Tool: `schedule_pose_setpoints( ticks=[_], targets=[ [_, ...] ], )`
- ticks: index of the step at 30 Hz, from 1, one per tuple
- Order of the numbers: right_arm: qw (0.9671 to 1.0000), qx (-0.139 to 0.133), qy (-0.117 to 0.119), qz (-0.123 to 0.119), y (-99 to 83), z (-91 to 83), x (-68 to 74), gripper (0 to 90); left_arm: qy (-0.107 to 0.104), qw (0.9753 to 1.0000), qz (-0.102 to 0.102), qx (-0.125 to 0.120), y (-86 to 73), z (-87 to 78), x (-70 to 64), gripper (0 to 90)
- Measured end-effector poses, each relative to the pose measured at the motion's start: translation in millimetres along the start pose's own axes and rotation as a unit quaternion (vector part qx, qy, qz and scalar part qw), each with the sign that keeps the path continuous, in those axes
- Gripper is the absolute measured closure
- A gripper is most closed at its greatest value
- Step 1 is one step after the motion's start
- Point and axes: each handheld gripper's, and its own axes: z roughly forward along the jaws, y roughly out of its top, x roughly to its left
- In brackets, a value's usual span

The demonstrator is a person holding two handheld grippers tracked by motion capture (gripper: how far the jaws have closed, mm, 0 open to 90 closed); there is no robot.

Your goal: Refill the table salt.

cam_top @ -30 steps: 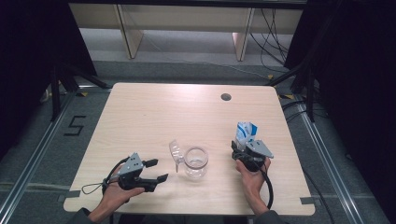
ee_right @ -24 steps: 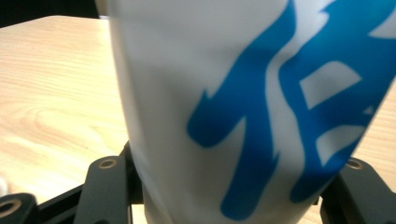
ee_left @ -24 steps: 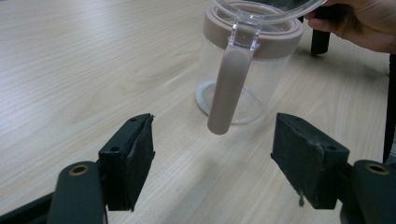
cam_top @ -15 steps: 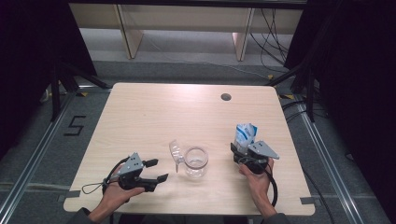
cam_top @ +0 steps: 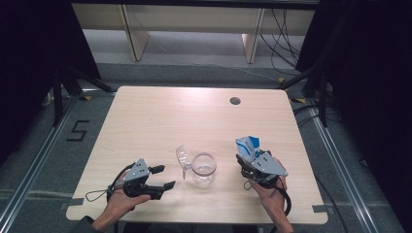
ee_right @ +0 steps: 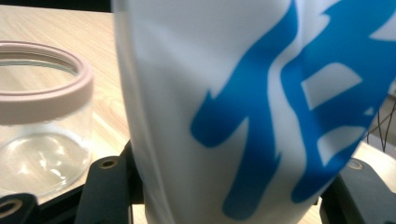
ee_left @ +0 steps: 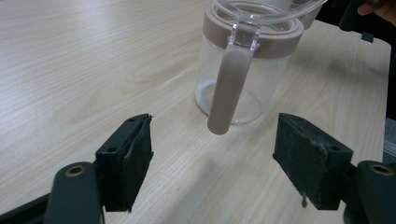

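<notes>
High view shows the clear glass jar standing on the tabletop between both grippers, its flip lid open. Left gripper rests beside it with jaws spread wide, empty. Right gripper clamps a white-and-blue pouch.

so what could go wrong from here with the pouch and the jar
1. The right tool grips the soft white and blue pouch low down, so it may flop or slip when tipped toward the jar.
2. The glass jar stands free; the left tool is open and only aimed at its handle, so a nudge could slide or tip it.
3. The clear lid sticks out beside the jar's mouth and could catch the pouch.
</notes>
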Motion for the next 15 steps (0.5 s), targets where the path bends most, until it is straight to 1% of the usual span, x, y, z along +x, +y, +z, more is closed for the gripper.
schedule_pose_setpoints(
  ticks=[1,2,3,4,5,7,8,9,11,12,13,14,15],
  targets=[
    [1.0000,0.000,0.001,-0.008,1.0,0.0,1.1,41.4,0.000,1.0000,0.000,0.000,-0.1,0.1,-0.1,27.0],
    [1.0000,-0.002,0.003,-0.009,1.8,0.3,2.5,41.4,0.000,1.0000,0.001,0.000,0.0,0.2,-0.2,26.7],
    [0.9998,0.003,0.010,-0.017,2.9,-0.5,4.0,41.4,0.000,1.0000,0.001,0.000,0.1,0.2,-0.2,26.1],
    [0.9998,0.001,0.008,-0.020,3.3,-0.1,5.7,41.4,0.000,1.0000,0.001,0.001,0.3,0.4,-0.1,25.5],
    [0.9996,0.003,0.008,-0.028,4.0,-0.4,6.7,41.5,0.005,1.0000,-0.002,0.004,0.3,0.2,-0.8,25.0],
    [0.9991,0.009,0.007,-0.042,5.8,-1.4,9.2,41.5,0.000,1.0000,0.000,0.005,0.3,1.3,-0.1,24.3],
    [0.9984,0.009,0.004,-0.055,6.5,-1.3,9.2,41.5,-0.001,1.0000,0.001,0.006,0.2,1.8,-0.1,24.0],
    [0.9982,0.011,-0.003,-0.059,7.3,-2.0,10.8,41.5,0.000,1.0000,-0.002,0.007,0.0,1.9,-0.7,23.9],
    [0.9969,0.014,-0.007,-0.077,8.3,-3.2,10.2,41.5,-0.001,1.0000,0.002,0.007,0.1,2.6,-1.3,23.9],
    [0.9964,0.014,-0.012,-0.083,8.7,-3.7,10.0,41.5,0.002,0.9999,0.004,0.009,0.3,2.6,-1.8,23.9],
    [0.9957,0.016,-0.013,-0.090,9.2,-4.5,9.8,41.5,-0.003,1.0000,0.004,0.007,0.0,3.5,-1.3,23.9],
    [0.9957,0.017,-0.014,-0.090,9.2,-4.9,11.1,41.5,-0.003,0.9999,0.003,0.009,-0.1,3.7,-1.4,23.9],
    [0.9951,0.016,-0.017,-0.096,9.7,-4.6,11.4,41.5,0.001,0.9999,0.005,0.012,0.1,3.3,-1.7,23.9]
  ],
)
